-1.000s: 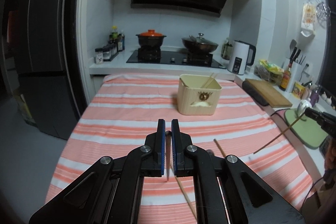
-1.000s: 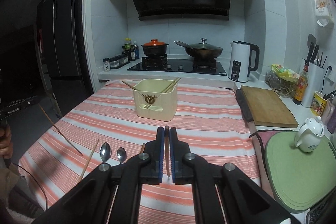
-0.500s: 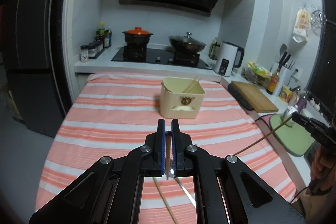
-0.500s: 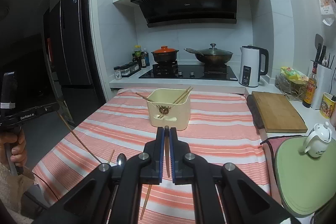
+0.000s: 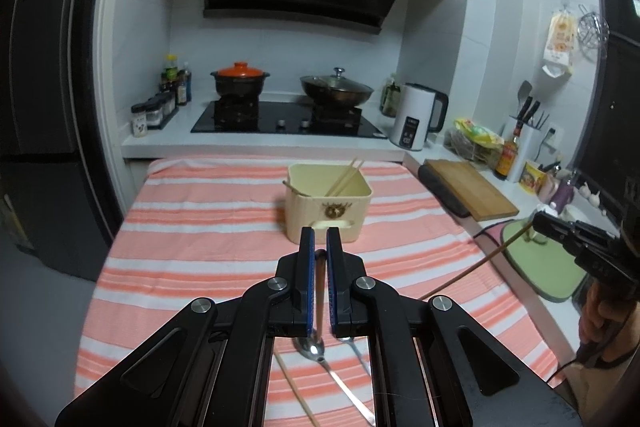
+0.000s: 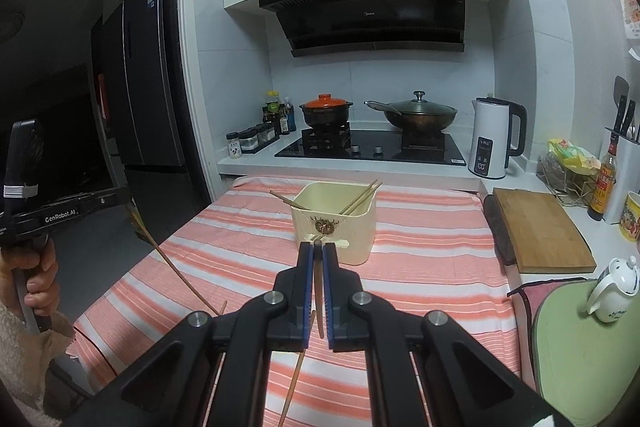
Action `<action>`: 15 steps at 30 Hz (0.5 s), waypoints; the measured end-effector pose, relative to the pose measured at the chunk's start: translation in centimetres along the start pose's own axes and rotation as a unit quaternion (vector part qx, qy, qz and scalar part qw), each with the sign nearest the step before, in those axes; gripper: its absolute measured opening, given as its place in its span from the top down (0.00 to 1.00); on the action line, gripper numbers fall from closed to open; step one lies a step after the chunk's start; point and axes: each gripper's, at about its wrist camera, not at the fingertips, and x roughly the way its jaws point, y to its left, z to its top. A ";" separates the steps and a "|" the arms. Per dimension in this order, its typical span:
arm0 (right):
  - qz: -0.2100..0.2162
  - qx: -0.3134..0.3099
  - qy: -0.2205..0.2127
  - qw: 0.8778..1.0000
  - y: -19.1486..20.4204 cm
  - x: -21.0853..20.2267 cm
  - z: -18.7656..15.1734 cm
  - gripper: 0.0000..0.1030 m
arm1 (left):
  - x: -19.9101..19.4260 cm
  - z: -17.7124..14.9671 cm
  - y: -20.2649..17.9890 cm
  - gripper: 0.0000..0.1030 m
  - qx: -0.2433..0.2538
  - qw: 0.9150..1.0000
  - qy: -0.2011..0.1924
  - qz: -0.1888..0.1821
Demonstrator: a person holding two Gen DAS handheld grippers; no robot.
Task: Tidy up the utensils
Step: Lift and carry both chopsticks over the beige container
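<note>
**On the striped worktop: a chopstick in each tool**

On the striped worktop (image 5: 200, 227) in front of you, the cream utensil box (image 5: 328, 215) stands upright towards the far side. A pair of chopsticks (image 5: 344, 179) leans inside against its right rim, and one more stick pokes out over its left edge.

Your left tool (image 5: 320, 247) has its blue pads drawn in narrow on a chopstick (image 6: 175, 267). The right wrist view shows that stick slanting down from the tool, with its lower end near the cloth. From your own left camera the gripped piece is only a thin dark strip between the pads, so its full length is hard to make out there.

Your right tool (image 6: 318, 251) is likewise pinched narrow on a second chopstick (image 6: 318, 287), which runs between the pads and points back and down. Both tools sit above the near half of the worktop, with the box just beyond their fingertips.

Below your left tool two spoons (image 5: 314, 347) lie side by side on the cloth, bowls towards the box. A loose chopstick (image 5: 296, 391) lies just left of them.
</note>
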 end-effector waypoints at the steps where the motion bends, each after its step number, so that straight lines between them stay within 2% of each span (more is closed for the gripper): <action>1: 0.001 -0.001 0.000 1.000 0.0 0.1 0.1 0.95 | 0.1 0.2 0.0 0.97 0.001 1.000 0.000 -0.001; 9: 0.003 -0.012 0.001 1.000 0.3 1.6 1.7 0.95 | 0.7 2.5 -0.4 0.97 0.004 1.000 -0.013 -0.013; 15: 0.002 -0.021 -0.008 1.000 0.0 3.4 4.1 0.95 | 1.8 5.9 -1.0 0.97 0.006 0.999 -0.036 -0.023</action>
